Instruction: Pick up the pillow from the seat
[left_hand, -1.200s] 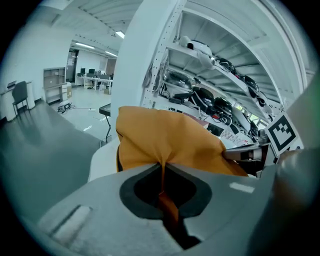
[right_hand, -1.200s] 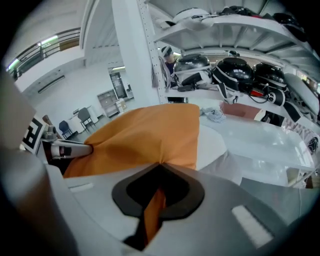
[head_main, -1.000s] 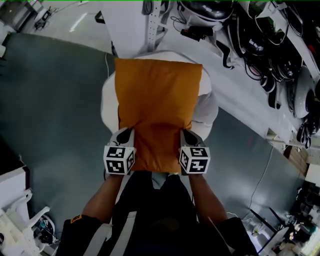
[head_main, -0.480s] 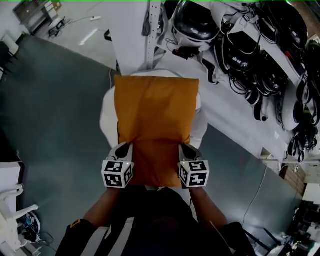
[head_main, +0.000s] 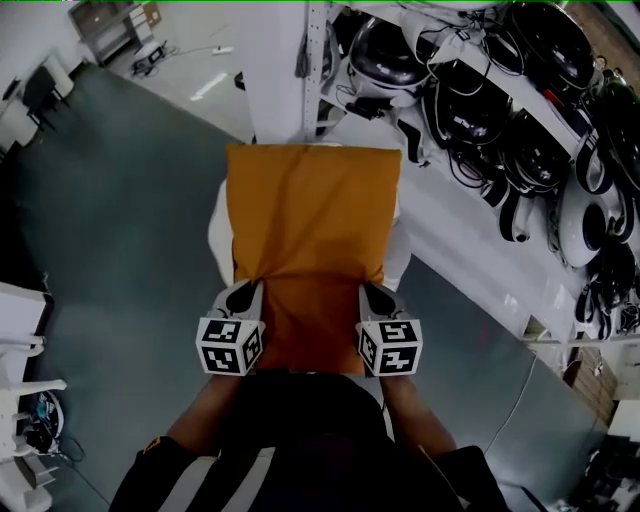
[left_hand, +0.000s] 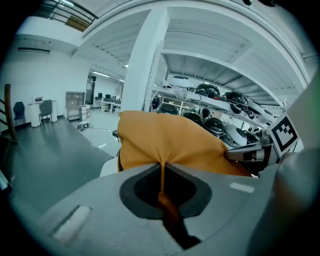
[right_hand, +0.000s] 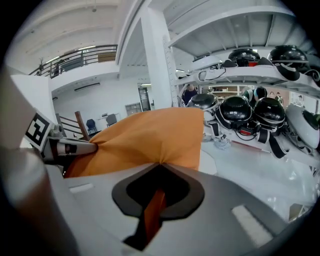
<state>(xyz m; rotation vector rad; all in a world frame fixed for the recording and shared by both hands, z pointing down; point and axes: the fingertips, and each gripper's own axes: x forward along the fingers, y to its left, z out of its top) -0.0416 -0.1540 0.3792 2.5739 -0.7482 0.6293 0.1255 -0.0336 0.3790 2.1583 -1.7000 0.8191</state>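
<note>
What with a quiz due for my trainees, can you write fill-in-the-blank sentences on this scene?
The pillow is ____ in colour.
The left gripper and the right gripper are both ____ on it.
The seat under it is ____.
Missing words: orange; shut; white.

The head view is dim, darkest along the bottom. Both gripper views are brighter, lit by ceiling strips at upper left, with fisheye bending, black vignetted corners, and blurred foreground housings.
</note>
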